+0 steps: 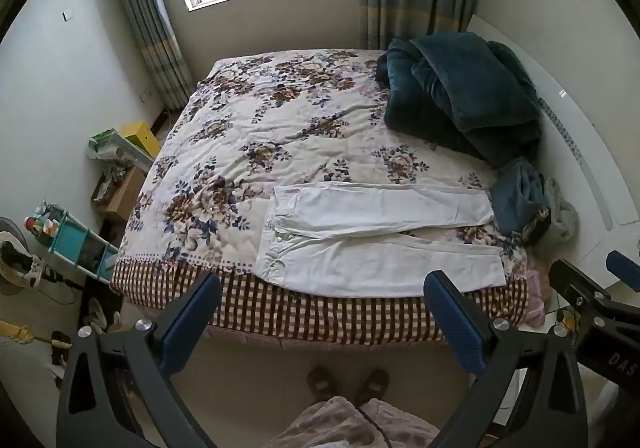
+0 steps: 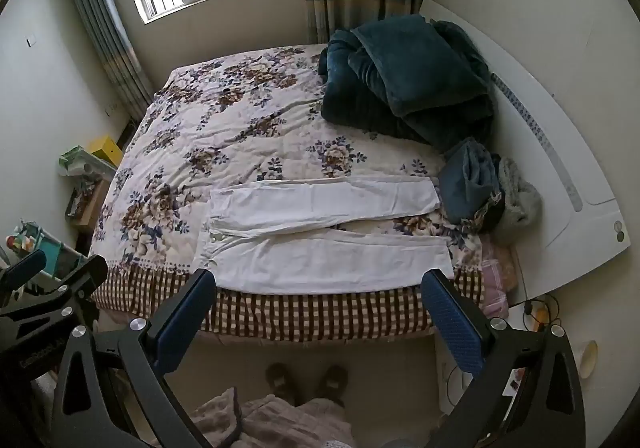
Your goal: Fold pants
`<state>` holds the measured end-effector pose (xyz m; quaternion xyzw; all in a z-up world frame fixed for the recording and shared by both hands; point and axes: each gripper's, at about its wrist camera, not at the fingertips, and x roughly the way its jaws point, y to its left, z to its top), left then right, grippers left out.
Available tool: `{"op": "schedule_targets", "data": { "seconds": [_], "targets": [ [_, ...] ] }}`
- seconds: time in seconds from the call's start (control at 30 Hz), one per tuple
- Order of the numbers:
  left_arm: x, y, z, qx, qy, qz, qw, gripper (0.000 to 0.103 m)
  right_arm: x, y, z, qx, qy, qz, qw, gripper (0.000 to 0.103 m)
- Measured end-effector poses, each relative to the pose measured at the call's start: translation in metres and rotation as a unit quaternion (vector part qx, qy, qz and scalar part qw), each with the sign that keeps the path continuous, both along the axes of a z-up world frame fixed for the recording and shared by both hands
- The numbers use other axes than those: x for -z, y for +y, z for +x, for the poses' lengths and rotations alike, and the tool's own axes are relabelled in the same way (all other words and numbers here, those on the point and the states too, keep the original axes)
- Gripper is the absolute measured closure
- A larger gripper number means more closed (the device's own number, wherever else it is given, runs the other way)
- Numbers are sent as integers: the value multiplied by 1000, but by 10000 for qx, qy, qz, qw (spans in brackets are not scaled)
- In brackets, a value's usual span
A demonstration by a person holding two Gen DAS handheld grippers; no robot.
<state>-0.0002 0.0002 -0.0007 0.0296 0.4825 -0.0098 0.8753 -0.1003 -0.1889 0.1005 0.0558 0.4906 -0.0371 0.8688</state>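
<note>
Left gripper [image 1: 322,298]: held up off the bed, fingers wide apart, holding nothing.
Right gripper [image 2: 318,294]: same, at 3 o'clock of it.
Pants [image 1: 376,238]: flat by bed [image 1: 280,308] edge, at 12 o'clock.

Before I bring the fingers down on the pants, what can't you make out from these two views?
- Underside of the white pants: hidden against the bed cover, both views.
- Waistband buttons: too small to tell if fastened.
- Small clothes pile at the leg ends: contents unclear, bunched.
- Left gripper and right gripper: handles cut off by the frame edge.
</note>
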Motion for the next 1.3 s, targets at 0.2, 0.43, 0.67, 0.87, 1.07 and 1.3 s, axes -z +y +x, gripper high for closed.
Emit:
{"op": "schedule_targets", "data": {
  "seconds": [0.2, 0.43, 0.67, 0.87, 1.07, 1.3],
  "targets": [
    [-1, -5, 3, 14, 1, 19, 10000, 0, -2, 2, -1, -3, 41, -23, 10000, 0],
    [-3, -13, 1, 20, -41, 31, 10000, 0, -5, 3, -3, -9, 10, -29, 10000, 0],
    [-10, -10, -4, 53, -106, 18, 9999, 0, -6, 4, -3, 19, -13, -51, 10000, 0],
    [-14, -9, -2, 52, -109, 0, 9999, 0, -9, 5, -5, 21, -14, -53, 10000, 0],
    [-16, -9, -2, 58, -104, -14, 9999, 0, -17, 3, -1, 34, -34, -52, 10000, 0],
    [-19, -9, 0, 50, -104, -22, 9999, 0, -18, 2, -2, 28, -46, -50, 10000, 0]
  ]
}}
